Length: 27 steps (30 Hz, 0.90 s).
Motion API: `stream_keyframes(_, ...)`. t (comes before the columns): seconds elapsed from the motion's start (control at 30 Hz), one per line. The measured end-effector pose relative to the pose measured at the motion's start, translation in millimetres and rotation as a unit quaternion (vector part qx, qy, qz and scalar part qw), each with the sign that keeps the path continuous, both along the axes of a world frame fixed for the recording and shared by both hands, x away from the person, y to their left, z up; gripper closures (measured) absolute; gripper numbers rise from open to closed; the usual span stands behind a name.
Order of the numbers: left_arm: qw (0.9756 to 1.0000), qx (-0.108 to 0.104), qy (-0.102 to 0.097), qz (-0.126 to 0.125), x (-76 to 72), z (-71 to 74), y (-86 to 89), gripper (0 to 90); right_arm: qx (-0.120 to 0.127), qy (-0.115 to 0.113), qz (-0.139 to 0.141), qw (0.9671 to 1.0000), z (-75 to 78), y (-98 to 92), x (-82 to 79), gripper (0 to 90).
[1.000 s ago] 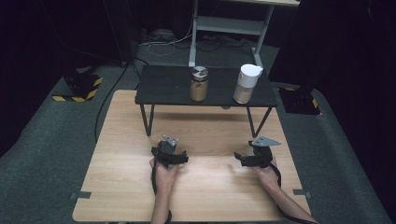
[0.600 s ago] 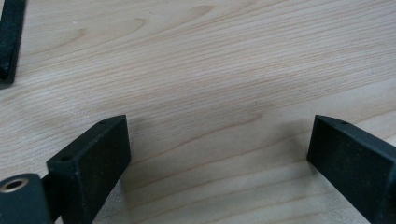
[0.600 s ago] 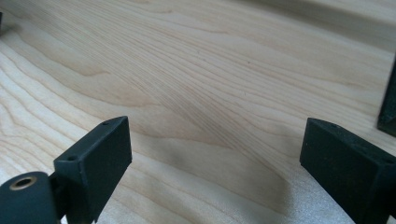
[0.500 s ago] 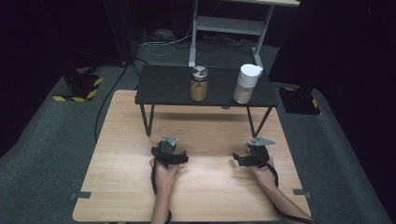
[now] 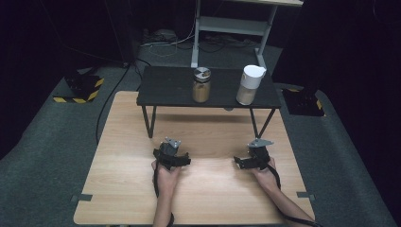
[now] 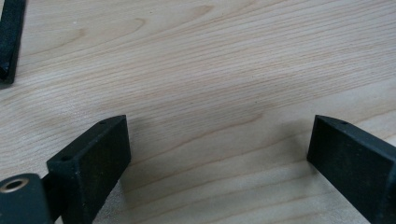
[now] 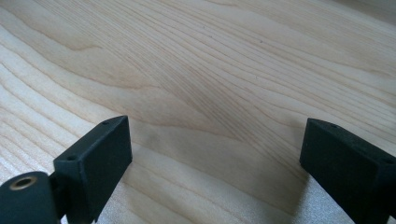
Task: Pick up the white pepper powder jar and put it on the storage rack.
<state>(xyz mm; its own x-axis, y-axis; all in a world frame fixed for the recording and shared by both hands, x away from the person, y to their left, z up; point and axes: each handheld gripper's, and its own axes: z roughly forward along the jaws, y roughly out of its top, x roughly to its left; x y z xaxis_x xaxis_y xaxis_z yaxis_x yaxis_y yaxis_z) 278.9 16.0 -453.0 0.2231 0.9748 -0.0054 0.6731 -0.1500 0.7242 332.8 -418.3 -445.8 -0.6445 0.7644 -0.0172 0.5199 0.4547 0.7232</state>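
My left gripper (image 5: 170, 146) rests low over the pale wooden table (image 5: 203, 194), left of centre, held in a hand. In the left gripper view it (image 6: 219, 126) is open, with bare wood between the jaws. My right gripper (image 5: 248, 158) sits to the right, also held low over the wood. Its jaws have just been opening; in the right gripper view they (image 7: 217, 126) stand wide apart with nothing between them. Beyond both grippers, a low black side table (image 5: 165, 90) carries a glass jar (image 5: 202, 85) with tan contents and a white-lidded container (image 5: 249, 85).
The black table's thin legs (image 5: 150, 120) stand on the far half of the wood. A black strip (image 6: 10, 37) shows at the top left of the left gripper view. Grey carpet surrounds the table, with a yellow-black striped block (image 5: 78, 90) at left and a white desk frame (image 5: 236, 23) behind.
My right gripper has shifted slightly to the left over the wood. The left gripper and both containers have kept still.
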Motion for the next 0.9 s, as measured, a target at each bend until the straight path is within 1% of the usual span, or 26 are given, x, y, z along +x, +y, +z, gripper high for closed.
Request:
stream_keyframes(0.07, 1.0000, 0.000, 0.000, 0.000, 0.0, 0.1, 0.0, 5.9, 0.004, 0.004, -0.002, 1.0000, 0.1, -1.0, 1.2, 8.1)
stream_keyframes(0.9, 1.0000, 0.000, 0.000, 0.000, 0.0, 0.0, 0.0, 5.9, 0.003, 0.004, -0.002, 1.0000, 0.1, -0.7, 1.4, 7.6)
